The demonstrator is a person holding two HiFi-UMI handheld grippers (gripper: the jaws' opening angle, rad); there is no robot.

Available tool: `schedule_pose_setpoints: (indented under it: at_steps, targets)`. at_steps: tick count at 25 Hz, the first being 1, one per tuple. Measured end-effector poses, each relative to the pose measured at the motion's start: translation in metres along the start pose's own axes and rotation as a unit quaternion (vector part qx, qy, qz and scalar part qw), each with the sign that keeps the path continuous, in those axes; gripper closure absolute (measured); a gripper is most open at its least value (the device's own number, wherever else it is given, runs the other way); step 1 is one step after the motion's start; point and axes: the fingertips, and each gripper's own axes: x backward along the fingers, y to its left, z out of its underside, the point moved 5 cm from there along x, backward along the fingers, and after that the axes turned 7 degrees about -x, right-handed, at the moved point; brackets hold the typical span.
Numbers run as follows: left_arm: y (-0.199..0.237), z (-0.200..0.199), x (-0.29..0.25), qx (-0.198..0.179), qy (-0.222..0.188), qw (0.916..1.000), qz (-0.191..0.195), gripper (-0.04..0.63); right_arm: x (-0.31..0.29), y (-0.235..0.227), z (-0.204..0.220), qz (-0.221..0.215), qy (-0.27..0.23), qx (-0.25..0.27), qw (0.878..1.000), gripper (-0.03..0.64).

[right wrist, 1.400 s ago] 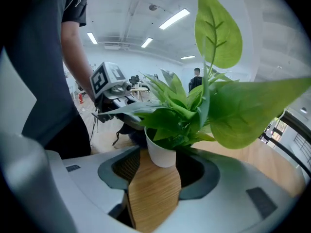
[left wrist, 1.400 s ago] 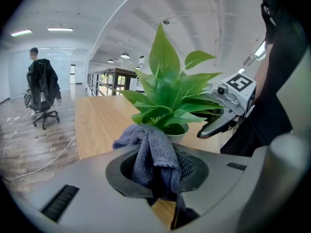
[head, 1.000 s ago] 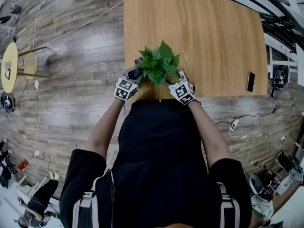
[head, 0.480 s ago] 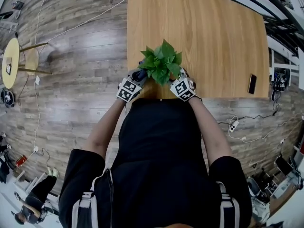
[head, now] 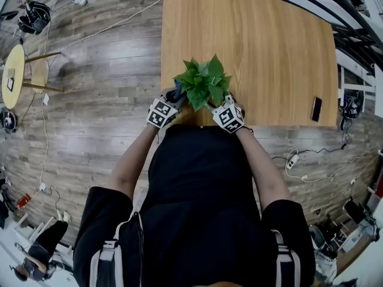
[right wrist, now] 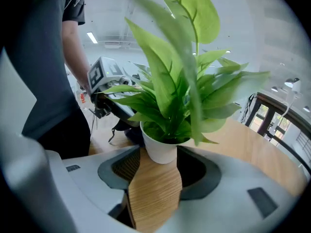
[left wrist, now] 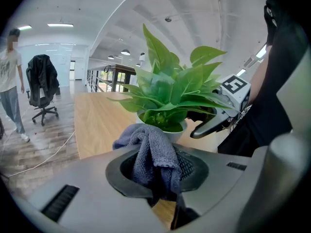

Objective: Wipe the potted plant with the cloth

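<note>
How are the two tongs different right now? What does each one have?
The left tongs are pinched shut on a bunched grey cloth. The right tongs stand wider apart, around the white pot, and seem to grip it. The left tongs hold something soft and floppy, the right tongs something hard and upright. Both sit close beside the green plant, at the near edge of the wooden table.

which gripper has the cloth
The left gripper, jaws shut on the grey cloth; the right gripper has only the white pot between its jaws.
</note>
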Motion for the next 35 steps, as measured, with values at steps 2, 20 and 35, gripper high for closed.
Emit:
schedule_pose_setpoints:
  at_steps: [2, 20, 35]
  targets:
    - [0.007, 0.0, 0.0, 0.004, -0.002, 1.0, -0.007, 0.487, 0.002, 0.009, 0.001, -0.01, 0.0, 0.009, 1.0, 0.383]
    - [0.006, -0.006, -0.001, -0.013, 0.011, 0.9998, -0.001, 0.486, -0.002, -0.008, -0.001, 0.03, -0.016, -0.042, 0.999, 0.383]
    - [-0.01, 0.005, 0.001, 0.01, 0.001, 0.9999, -0.005, 0.486, 0.004, 0.012, 0.003, 0.011, -0.007, -0.031, 0.999, 0.383]
